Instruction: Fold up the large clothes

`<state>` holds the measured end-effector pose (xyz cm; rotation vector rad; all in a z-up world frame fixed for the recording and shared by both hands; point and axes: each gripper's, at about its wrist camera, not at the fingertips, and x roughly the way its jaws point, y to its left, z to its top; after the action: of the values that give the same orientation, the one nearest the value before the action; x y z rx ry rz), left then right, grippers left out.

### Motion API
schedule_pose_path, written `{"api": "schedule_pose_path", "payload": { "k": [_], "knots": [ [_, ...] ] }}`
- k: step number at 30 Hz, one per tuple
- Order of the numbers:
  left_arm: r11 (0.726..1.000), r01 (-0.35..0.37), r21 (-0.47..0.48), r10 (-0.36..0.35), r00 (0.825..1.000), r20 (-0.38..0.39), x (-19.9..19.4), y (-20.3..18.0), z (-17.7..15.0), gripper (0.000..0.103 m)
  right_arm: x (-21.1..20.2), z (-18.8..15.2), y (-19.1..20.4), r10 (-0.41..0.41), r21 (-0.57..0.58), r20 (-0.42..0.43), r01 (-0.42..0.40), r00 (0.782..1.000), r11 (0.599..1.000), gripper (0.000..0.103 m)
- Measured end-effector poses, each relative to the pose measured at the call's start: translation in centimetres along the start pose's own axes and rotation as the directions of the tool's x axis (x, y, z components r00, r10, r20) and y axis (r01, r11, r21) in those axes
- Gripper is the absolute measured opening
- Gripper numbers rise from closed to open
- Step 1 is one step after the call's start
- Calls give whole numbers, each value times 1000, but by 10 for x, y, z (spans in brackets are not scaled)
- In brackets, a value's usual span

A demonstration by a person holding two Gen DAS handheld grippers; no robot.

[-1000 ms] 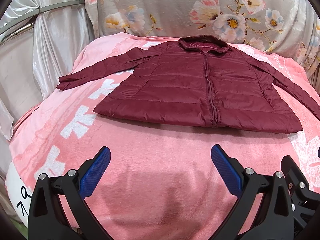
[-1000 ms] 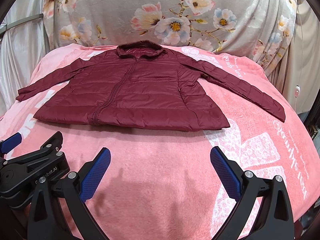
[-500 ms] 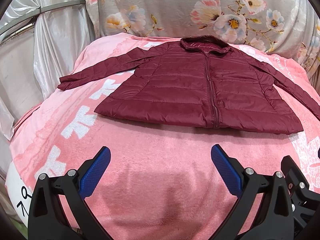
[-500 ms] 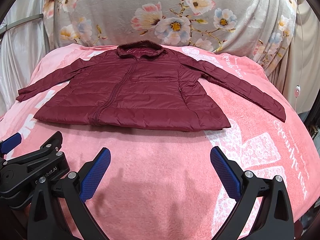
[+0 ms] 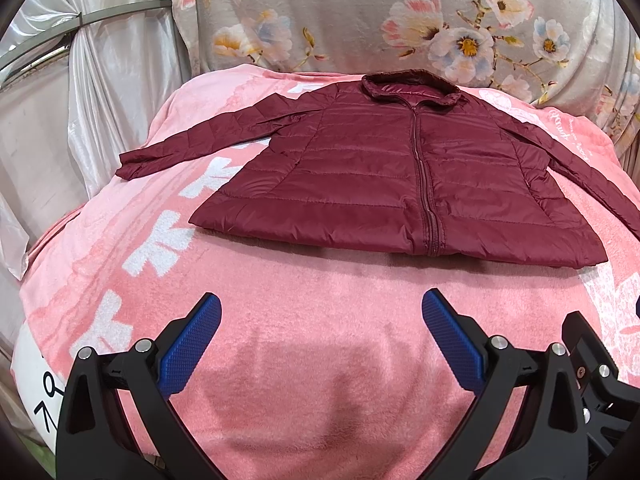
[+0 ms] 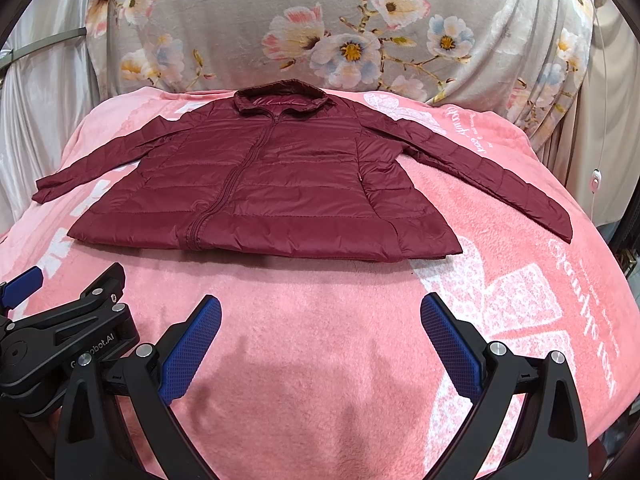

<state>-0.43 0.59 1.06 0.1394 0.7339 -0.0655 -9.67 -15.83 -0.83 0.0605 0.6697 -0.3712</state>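
A dark red quilted jacket (image 5: 380,176) lies flat, zipped, front up, on a pink blanket (image 5: 304,320), collar at the far end and both sleeves spread out to the sides. It also shows in the right wrist view (image 6: 272,184). My left gripper (image 5: 320,308) is open and empty, hovering over bare blanket short of the jacket's hem. My right gripper (image 6: 320,308) is open and empty, also short of the hem. The left gripper's body shows at the lower left of the right wrist view (image 6: 60,336).
A grey floral cloth (image 6: 340,28) hangs behind the blanket. Shiny white curtains (image 5: 80,92) hang at the left. The blanket's edges drop away at left and right. A white cable with a small switch (image 6: 596,180) hangs at the far right.
Both views have shifted very slightly; the jacket and both open grippers are as before.
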Motion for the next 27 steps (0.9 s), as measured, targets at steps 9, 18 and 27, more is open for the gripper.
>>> {"api": "schedule_pose_path", "payload": {
  "k": [9, 18, 27],
  "knots": [
    [1000, 0, -1, 0, 1000, -1, 1, 0, 0, 98, 0, 1, 1, 1, 0, 0, -1, 1000, 1000, 98],
    [1000, 0, 0, 0, 1000, -1, 0, 1, 0, 98, 1, 1, 1, 2, 2, -1, -2, 1000, 1000, 98],
    [1000, 0, 1, 0, 1000, -3, -2, 2, 0, 98, 0, 2, 2, 3, 4, -4, -3, 1000, 1000, 98]
  ]
}}
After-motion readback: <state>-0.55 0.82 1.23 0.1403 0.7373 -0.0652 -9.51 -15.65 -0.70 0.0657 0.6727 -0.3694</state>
